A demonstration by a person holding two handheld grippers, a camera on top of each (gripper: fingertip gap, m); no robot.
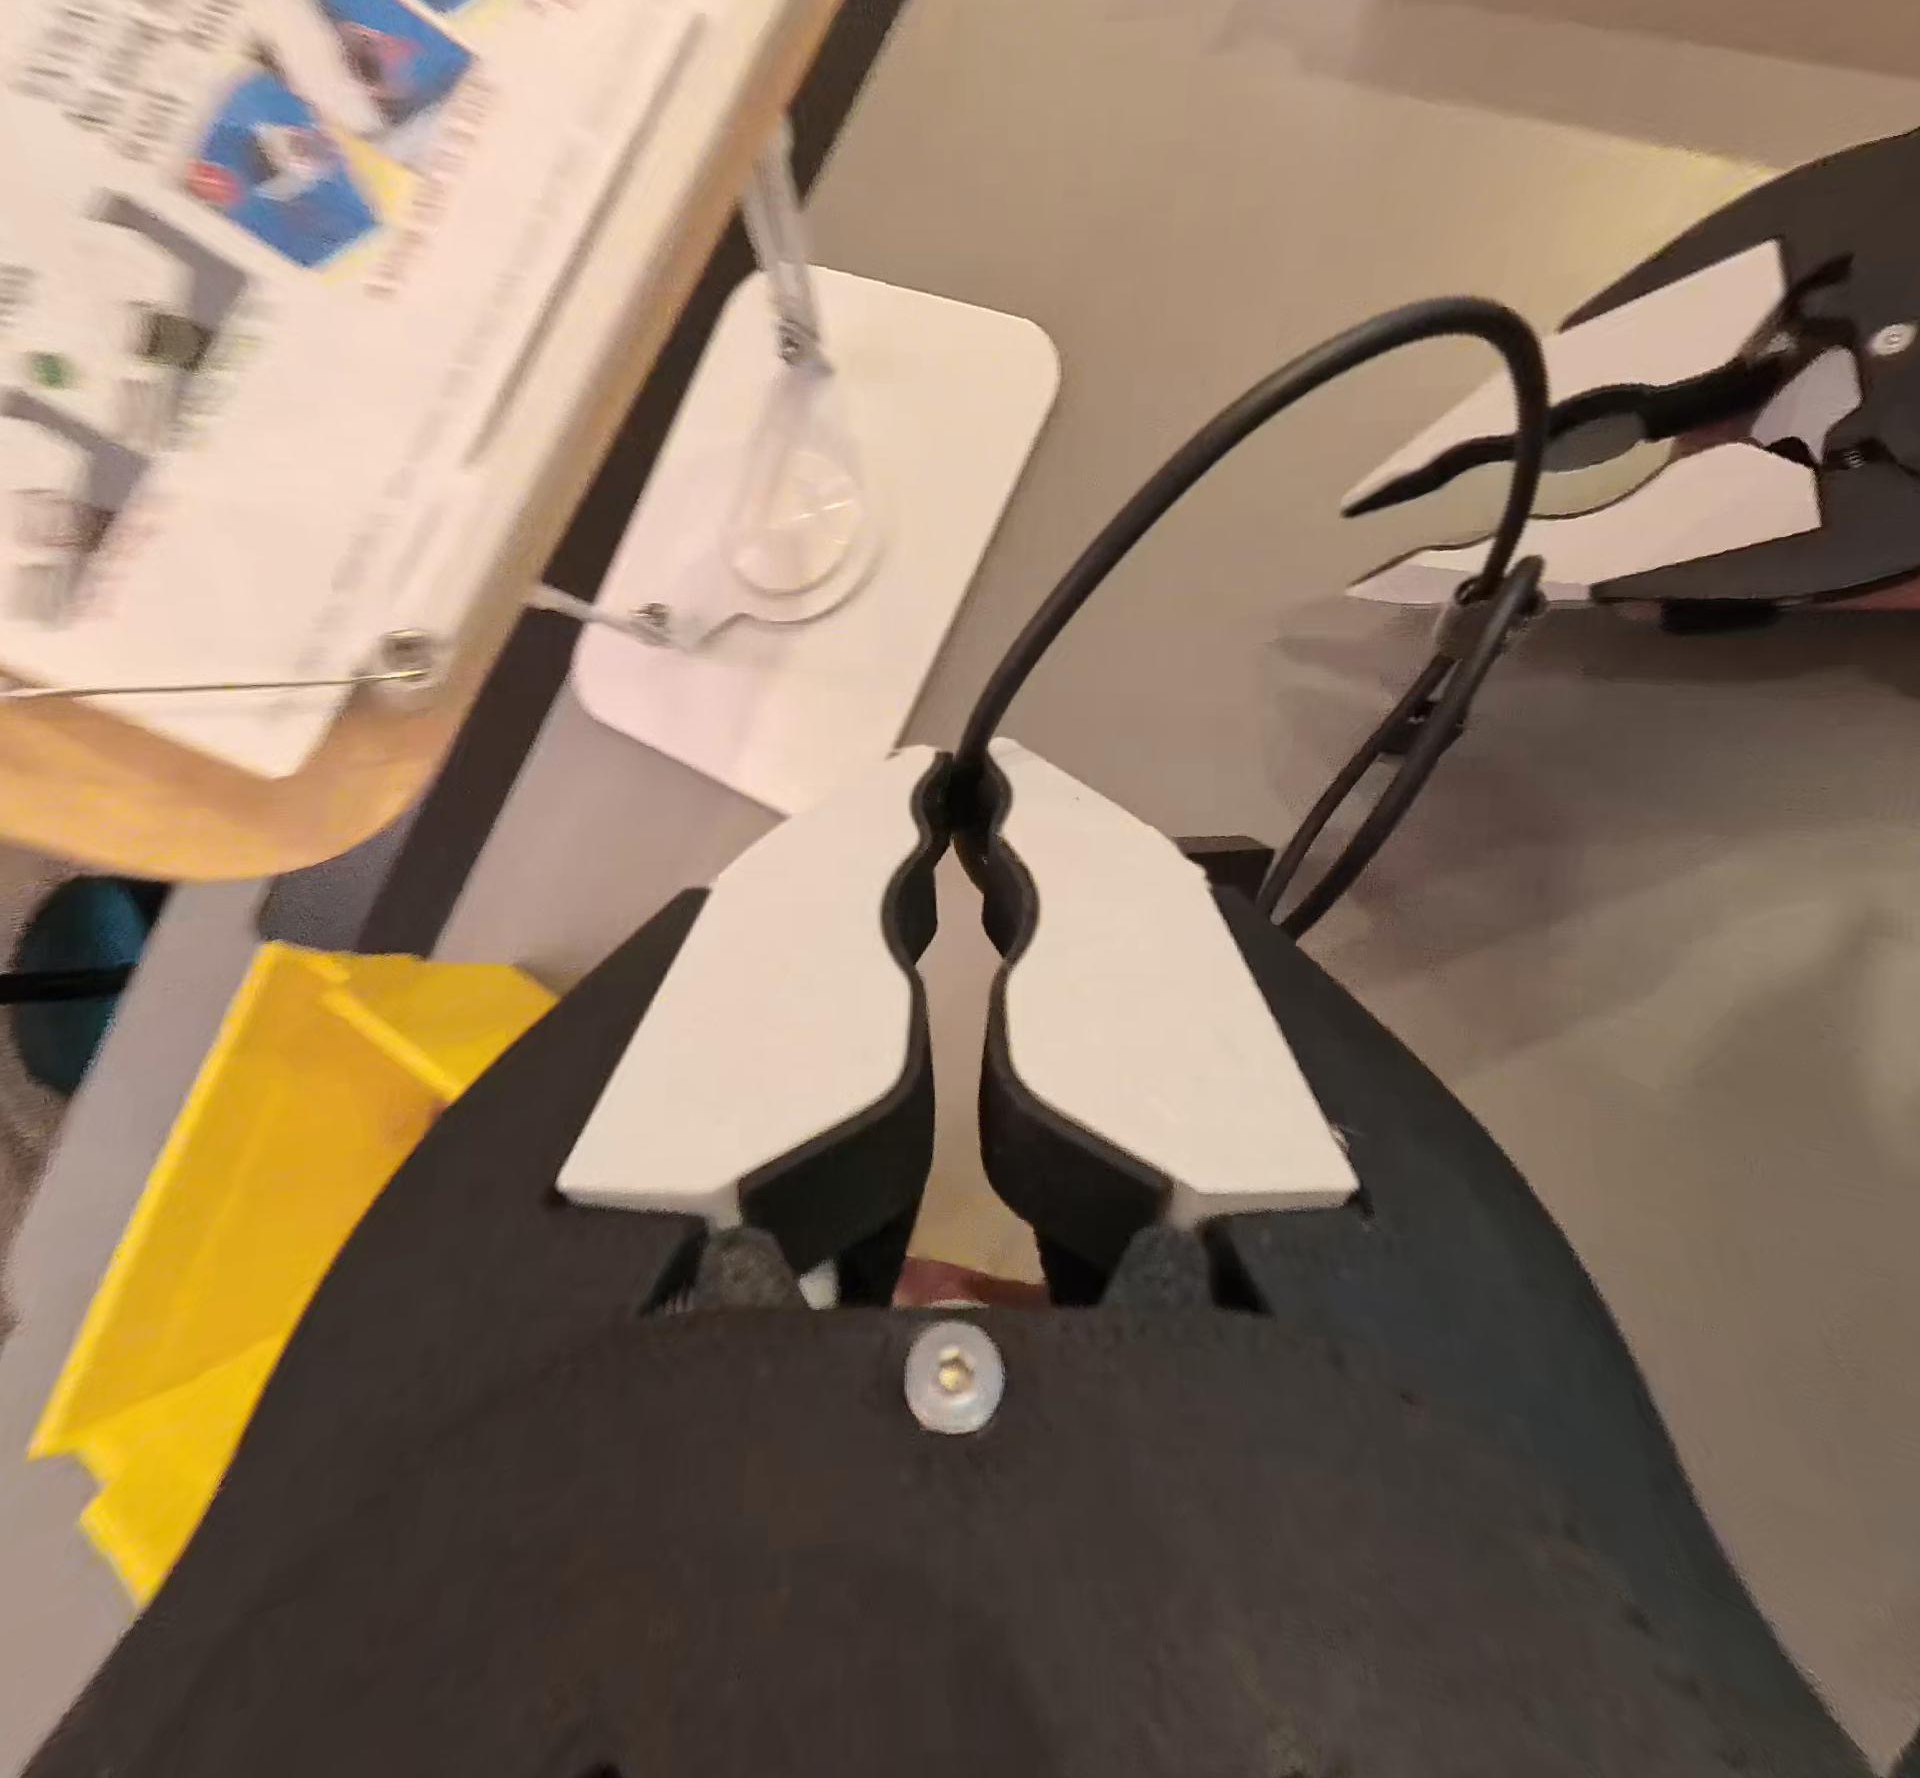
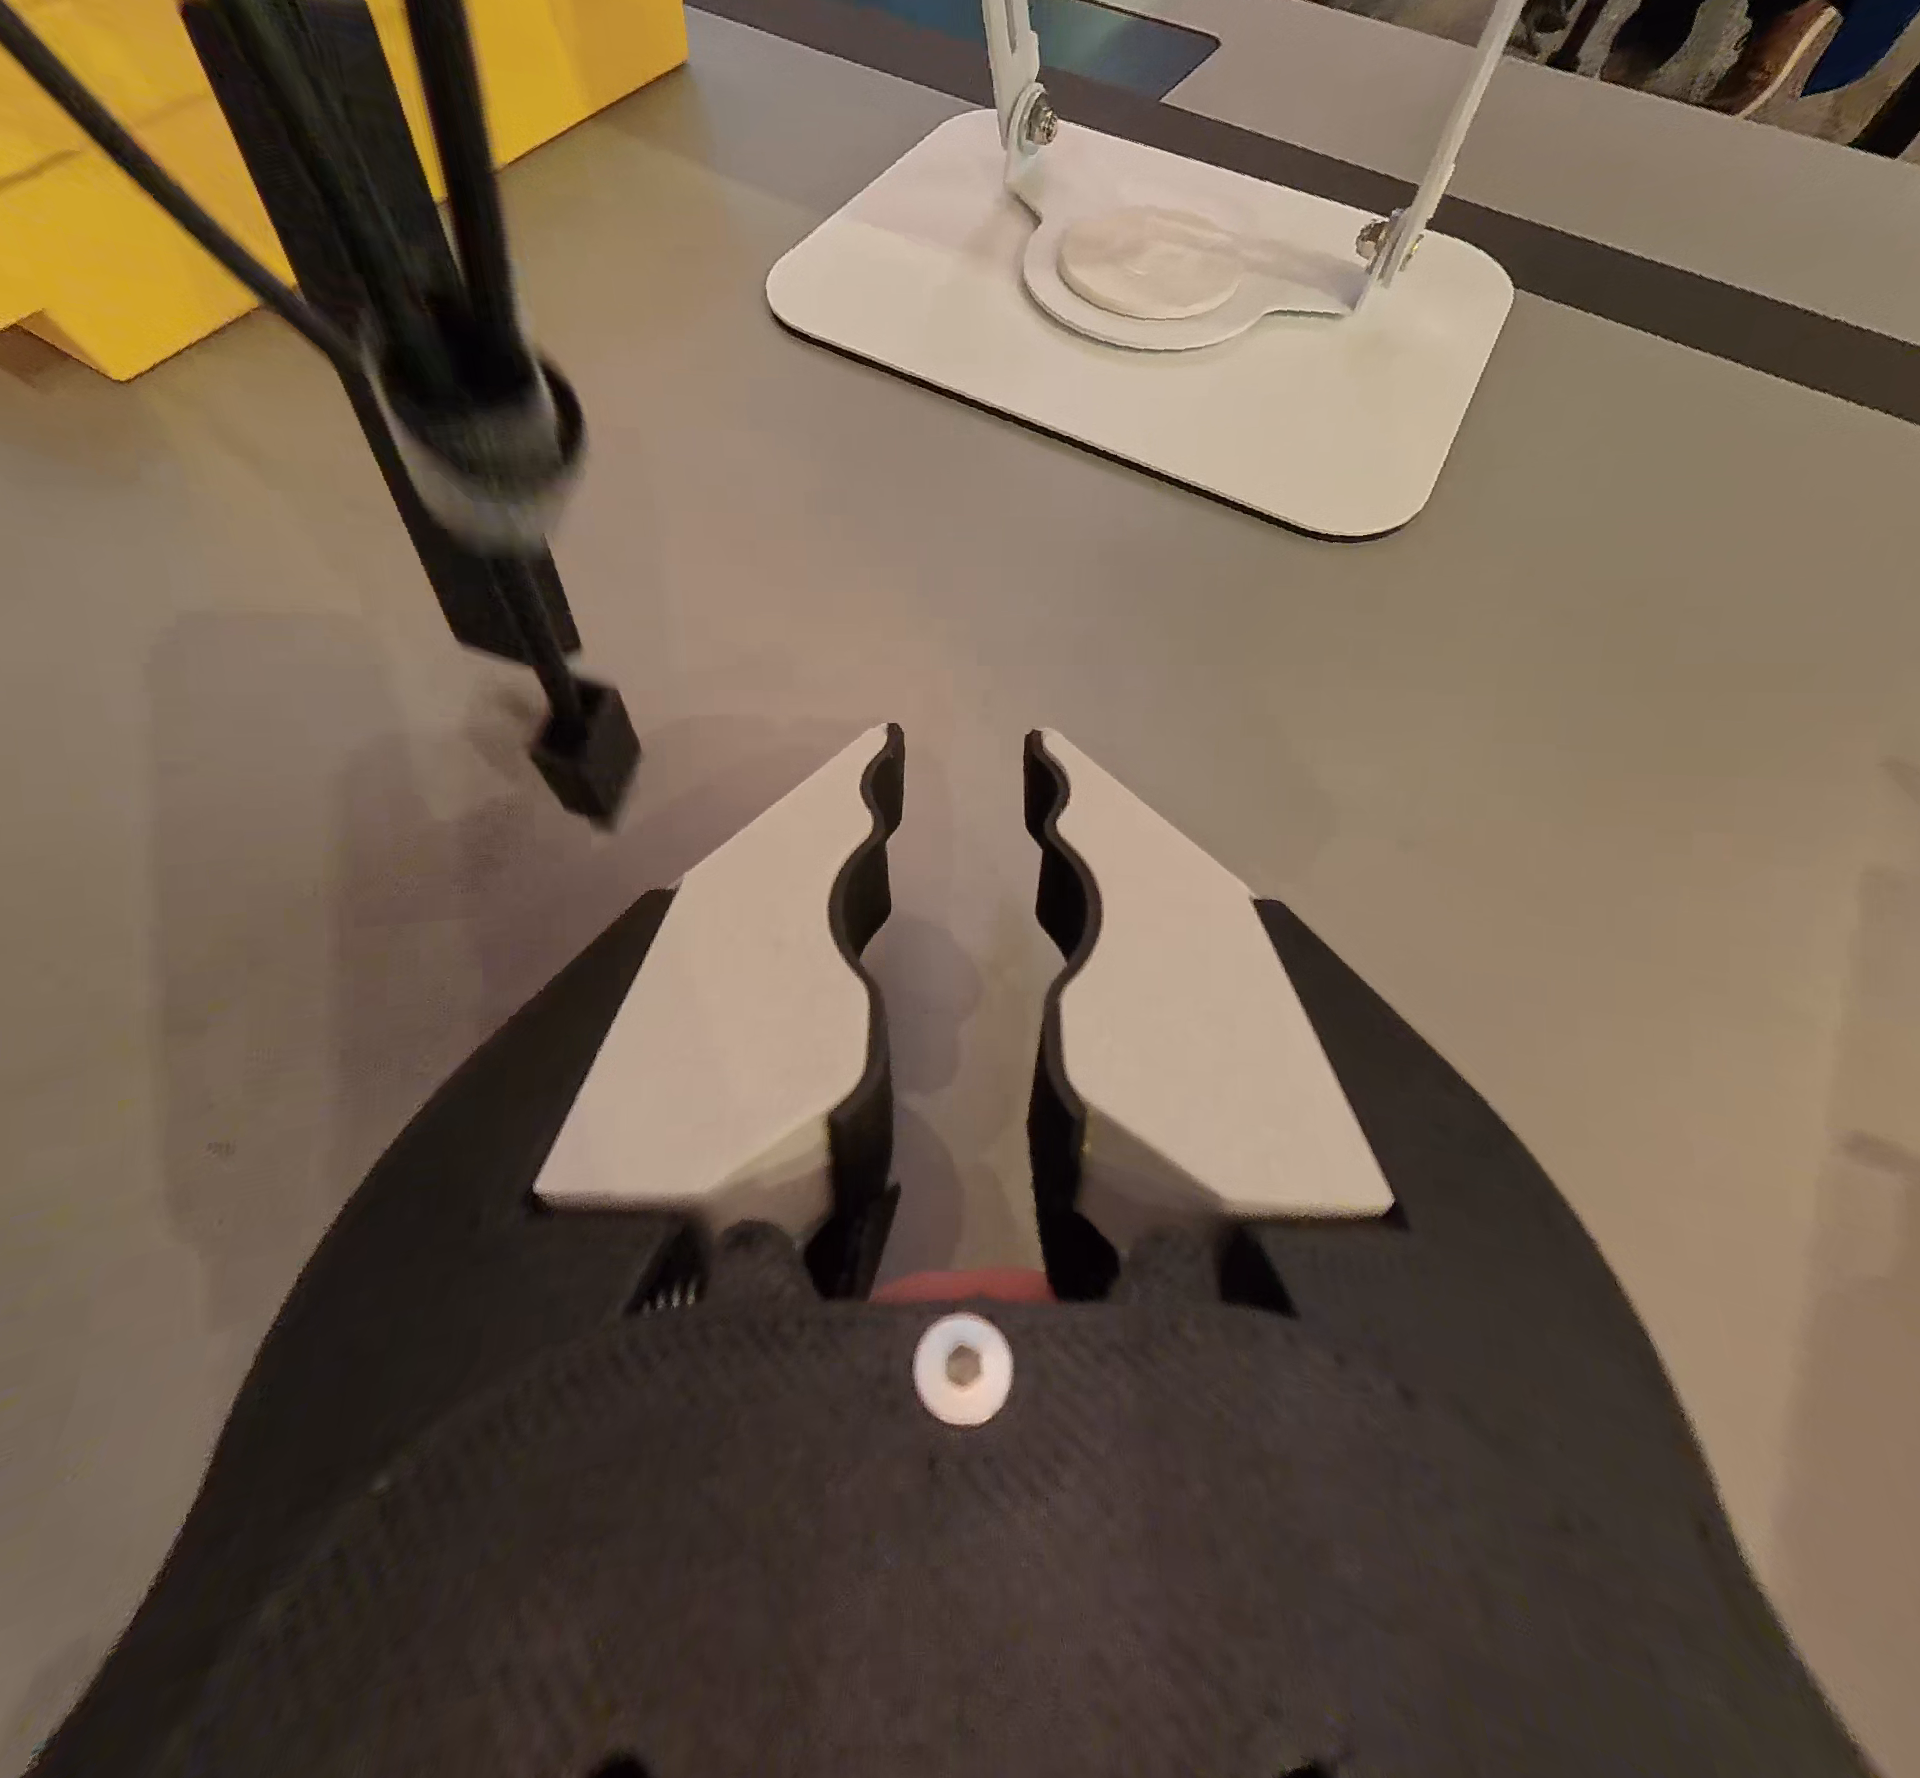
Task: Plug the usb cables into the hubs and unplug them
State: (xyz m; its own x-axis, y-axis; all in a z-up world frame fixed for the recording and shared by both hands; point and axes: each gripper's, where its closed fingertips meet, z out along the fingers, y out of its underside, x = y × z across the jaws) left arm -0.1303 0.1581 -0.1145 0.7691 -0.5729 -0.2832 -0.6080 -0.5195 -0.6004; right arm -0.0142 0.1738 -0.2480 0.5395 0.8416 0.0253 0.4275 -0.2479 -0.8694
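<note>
My left gripper is shut on a thin black USB cable, pinched at the very tips. The cable arcs up and right, then drops to a coiled bundle. In the right wrist view the bundle hangs at the upper left, bound by a strap, beside a long flat black body that looks like the hub. A black plug at its low end touches the grey table. My right gripper is open and empty, low over the table, right of the plug. It also shows in the left wrist view.
A white stand base sits ahead on the table and carries a wooden board with a printed sheet. A yellow bin stands at the left. A dark strip runs across the far table. The gap from one gripper's tips to the other's is roughly 20 cm.
</note>
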